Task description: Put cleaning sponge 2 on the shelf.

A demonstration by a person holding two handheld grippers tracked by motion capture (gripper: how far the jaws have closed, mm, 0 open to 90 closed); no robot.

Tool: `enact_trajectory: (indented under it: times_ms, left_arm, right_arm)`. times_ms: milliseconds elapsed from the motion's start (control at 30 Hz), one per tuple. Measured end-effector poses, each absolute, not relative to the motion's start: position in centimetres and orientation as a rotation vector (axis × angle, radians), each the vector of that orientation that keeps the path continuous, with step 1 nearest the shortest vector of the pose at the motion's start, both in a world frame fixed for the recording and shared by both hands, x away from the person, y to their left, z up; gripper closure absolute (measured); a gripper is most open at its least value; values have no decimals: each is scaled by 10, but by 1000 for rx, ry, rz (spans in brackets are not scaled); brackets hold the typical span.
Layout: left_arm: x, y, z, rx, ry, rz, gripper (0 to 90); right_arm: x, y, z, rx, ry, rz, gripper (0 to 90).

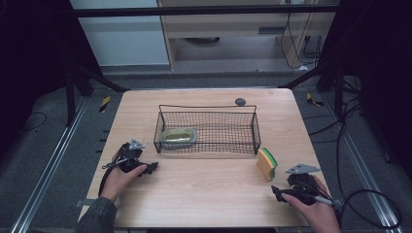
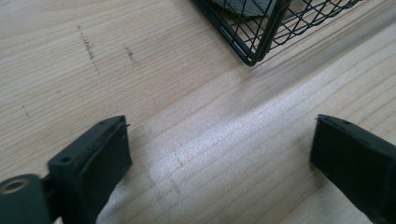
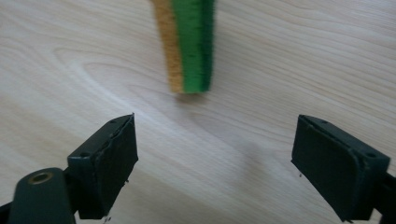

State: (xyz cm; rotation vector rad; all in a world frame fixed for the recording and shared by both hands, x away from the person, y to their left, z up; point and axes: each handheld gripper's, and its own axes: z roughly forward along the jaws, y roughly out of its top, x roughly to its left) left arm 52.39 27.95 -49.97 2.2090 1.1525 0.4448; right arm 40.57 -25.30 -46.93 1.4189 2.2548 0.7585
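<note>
Sponge (image 1: 266, 163): stands on its long edge on the table (image 1: 204, 204), just off the wire basket's (image 1: 207, 129) near right corner, green face turned away from the basket.
Sponge axis: long side runs from the basket toward the person.
Right gripper (image 3: 215, 163): fingers (image 3: 109, 158) spread wide, nothing between them; the sponge sits ahead of them, apart, its narrow end toward the gap.
Left gripper (image 2: 219, 163): fingers released, bare table between, near the basket's near left corner.
Basket: holds a grey dish (image 1: 179, 136) at its left end.
</note>
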Motion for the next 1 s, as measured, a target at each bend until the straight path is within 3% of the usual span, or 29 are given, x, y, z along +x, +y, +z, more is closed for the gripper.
enact_trajectory:
  times_ms: [333, 500, 733, 1000]
  left_arm:
    - [522, 280, -507, 2140, 1142, 489, 0]
    - [520, 280, -508, 2117, 1149, 504, 0]
    - [520, 280, -508, 2116, 1151, 505, 0]
    - [520, 280, -508, 2116, 1152, 505, 0]
  right_arm:
    - [418, -237, -441, 1452, 2335, 684, 140]
    - [426, -236, -421, 1435, 2369, 665, 211]
    - [438, -229, -400, 1432, 2395, 559, 200]
    - [460, -210, -379, 1357, 2433, 506, 260]
